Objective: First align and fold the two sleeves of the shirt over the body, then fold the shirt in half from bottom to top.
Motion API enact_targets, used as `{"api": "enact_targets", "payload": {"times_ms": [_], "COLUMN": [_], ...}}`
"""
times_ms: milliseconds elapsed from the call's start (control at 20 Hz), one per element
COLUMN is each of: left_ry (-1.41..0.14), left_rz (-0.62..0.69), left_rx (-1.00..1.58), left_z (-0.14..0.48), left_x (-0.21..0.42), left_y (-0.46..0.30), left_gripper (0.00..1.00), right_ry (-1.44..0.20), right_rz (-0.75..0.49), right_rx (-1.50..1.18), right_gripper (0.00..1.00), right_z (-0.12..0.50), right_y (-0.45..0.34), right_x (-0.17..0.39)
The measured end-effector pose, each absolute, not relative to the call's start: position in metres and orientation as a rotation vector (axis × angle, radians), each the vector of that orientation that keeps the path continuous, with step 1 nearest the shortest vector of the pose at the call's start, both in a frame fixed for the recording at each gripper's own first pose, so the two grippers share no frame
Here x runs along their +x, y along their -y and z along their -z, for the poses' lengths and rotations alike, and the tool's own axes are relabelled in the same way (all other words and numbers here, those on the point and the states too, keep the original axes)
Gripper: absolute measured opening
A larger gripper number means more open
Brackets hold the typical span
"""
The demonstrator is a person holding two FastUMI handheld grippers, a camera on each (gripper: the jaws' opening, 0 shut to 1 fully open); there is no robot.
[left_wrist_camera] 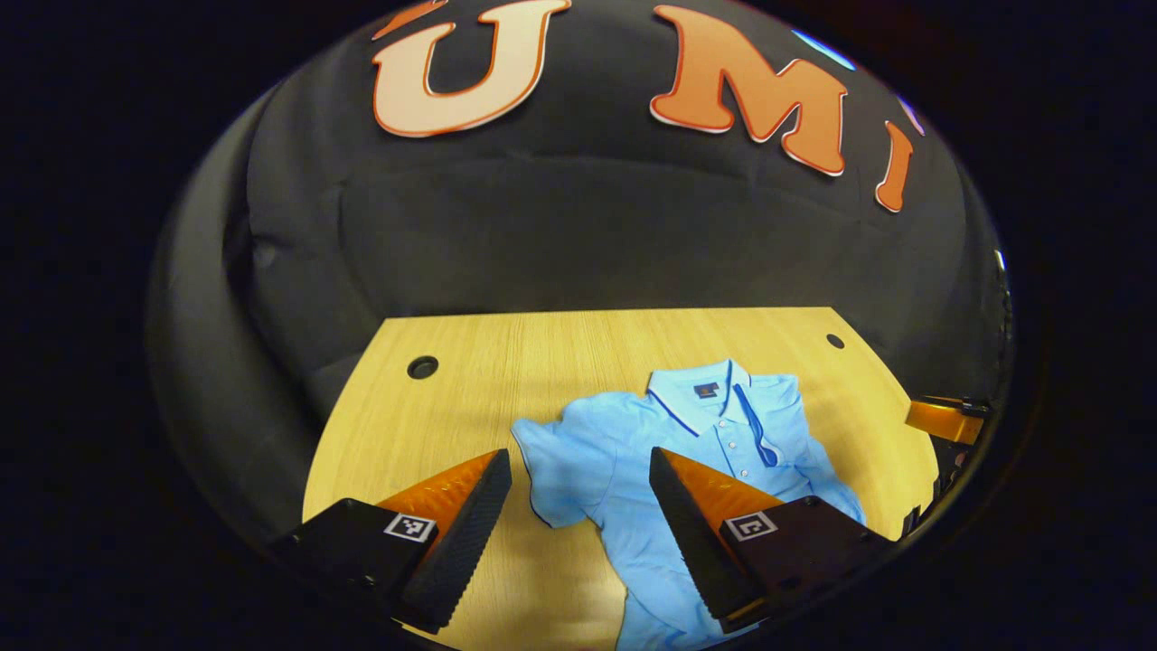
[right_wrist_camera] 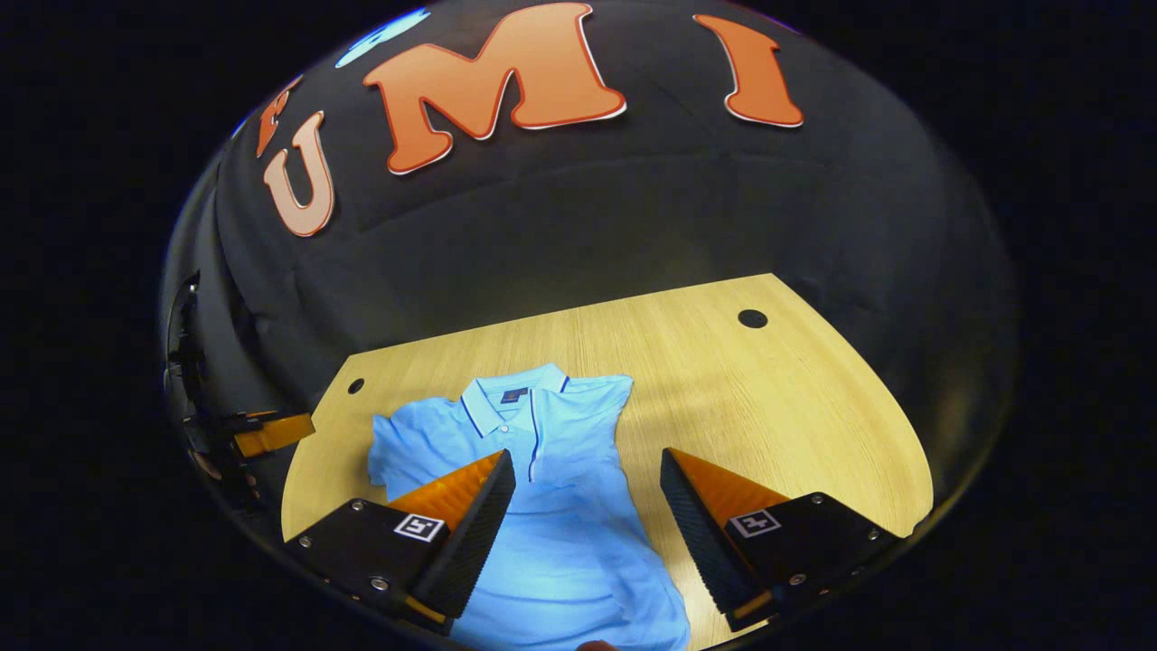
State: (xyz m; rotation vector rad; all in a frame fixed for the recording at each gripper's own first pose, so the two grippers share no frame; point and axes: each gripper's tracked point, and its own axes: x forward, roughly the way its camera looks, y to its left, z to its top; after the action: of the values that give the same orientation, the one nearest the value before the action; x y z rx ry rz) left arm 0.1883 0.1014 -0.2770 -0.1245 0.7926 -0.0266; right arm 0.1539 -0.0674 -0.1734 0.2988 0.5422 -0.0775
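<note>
Sleeve step, I'd say. One light blue polo shirt [left_wrist_camera: 687, 470] lies face up, bottom centre of the left gripper view, on the wooden table [left_wrist_camera: 470, 380]. Its left sleeve [left_wrist_camera: 551, 475] is spread out; the other side already looks tucked. Two grippers: left gripper [left_wrist_camera: 578, 493] and right gripper [right_wrist_camera: 587, 493], both wide open, holding nothing. Next: pinch that sleeve's edge and carry it over the body.

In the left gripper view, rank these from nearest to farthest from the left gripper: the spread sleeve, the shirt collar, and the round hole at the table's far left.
Measured from the left gripper, open above the table:
1. The spread sleeve of the shirt, just ahead between the fingers.
2. Collar, farther on, to the right.
3. Round hole, far left, near the back edge.
</note>
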Motion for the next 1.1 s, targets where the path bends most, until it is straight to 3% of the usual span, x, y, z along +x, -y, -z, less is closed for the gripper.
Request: {"api": "enact_targets", "payload": {"times_ms": [500,900,1100], "left_ry": [-1.087,-1.242,-1.259], "left_rz": [0.008,-0.061,-0.104], "left_rx": [-0.183,-0.172,-0.178], "left_z": [0.386,0.432,0.438], "left_x": [0.219,0.213,0.211], "left_y": [-0.113,-0.112,-0.112], "left_gripper": [0.98,0.99,0.76], "right_ry": [-0.537,-0.545,-0.541], "right_rz": [0.253,0.281,0.289], "right_rx": [0.321,0.346,0.358], "right_gripper": [0.99,0.99,0.98], "right_z": [0.18,0.185,0.185], "right_y": [0.08,0.093,0.105], "right_x": [0.077,0.054,0.049]}}
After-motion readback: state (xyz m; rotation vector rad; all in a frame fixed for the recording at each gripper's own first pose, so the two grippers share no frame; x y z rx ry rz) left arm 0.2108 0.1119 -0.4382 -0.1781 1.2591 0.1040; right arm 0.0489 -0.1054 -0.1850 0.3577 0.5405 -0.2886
